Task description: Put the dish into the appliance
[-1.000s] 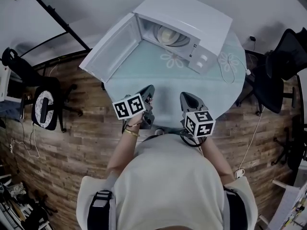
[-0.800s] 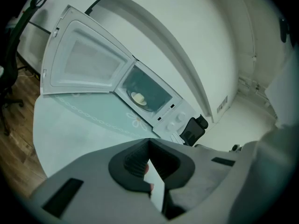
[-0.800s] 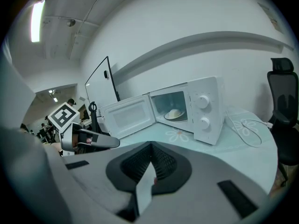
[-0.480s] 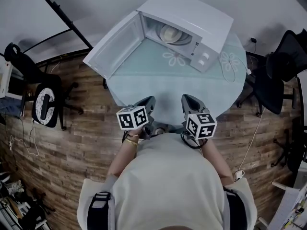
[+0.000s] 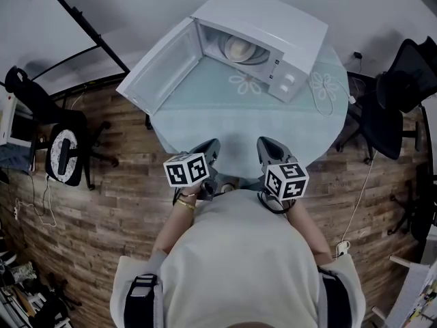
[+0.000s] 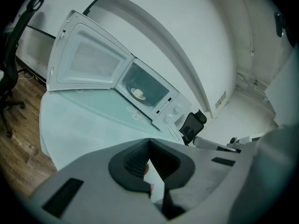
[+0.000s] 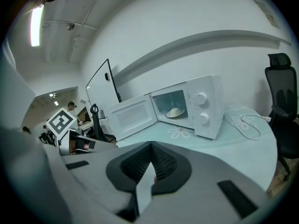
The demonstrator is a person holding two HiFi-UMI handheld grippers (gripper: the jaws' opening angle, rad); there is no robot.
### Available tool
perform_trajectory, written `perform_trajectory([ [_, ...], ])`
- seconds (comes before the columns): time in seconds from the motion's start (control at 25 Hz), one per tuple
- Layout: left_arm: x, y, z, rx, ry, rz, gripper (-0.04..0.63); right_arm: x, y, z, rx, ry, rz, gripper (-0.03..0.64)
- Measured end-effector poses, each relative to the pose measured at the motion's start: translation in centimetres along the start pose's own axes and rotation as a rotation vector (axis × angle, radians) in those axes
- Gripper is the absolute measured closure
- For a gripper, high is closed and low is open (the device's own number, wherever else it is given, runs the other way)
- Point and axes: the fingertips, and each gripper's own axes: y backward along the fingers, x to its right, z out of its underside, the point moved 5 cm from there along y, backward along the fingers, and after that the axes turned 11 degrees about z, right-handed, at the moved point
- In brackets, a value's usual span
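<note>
A white microwave (image 5: 263, 26) stands at the far side of the round table (image 5: 239, 125), its door (image 5: 160, 63) swung wide open to the left. A pale dish (image 5: 239, 46) sits inside its cavity, also visible in the left gripper view as the dish (image 6: 138, 94) and in the right gripper view as the dish (image 7: 174, 112). My left gripper (image 5: 210, 147) and right gripper (image 5: 265, 146) hover side by side over the table's near edge, far from the microwave. Both are shut with nothing between the jaws.
A white cable (image 5: 328, 91) lies on the table right of the microwave. Black office chairs (image 5: 392, 108) stand at the right and another chair (image 5: 61, 149) at the left on the wooden floor. A black stand pole (image 5: 82, 22) leans behind the door.
My left gripper has drawn back toward the table's near edge, level with the right one. The right gripper has stayed put. The dish remains inside the microwave.
</note>
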Motion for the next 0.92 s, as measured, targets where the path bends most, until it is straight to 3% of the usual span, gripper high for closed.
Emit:
perform_trajectory([
  [0.92,-1.1,0.5,0.1,0.008,0.066,0.004,0.586,-0.9,-0.4,0.1,-0.015,0.027,-0.027,0.612],
])
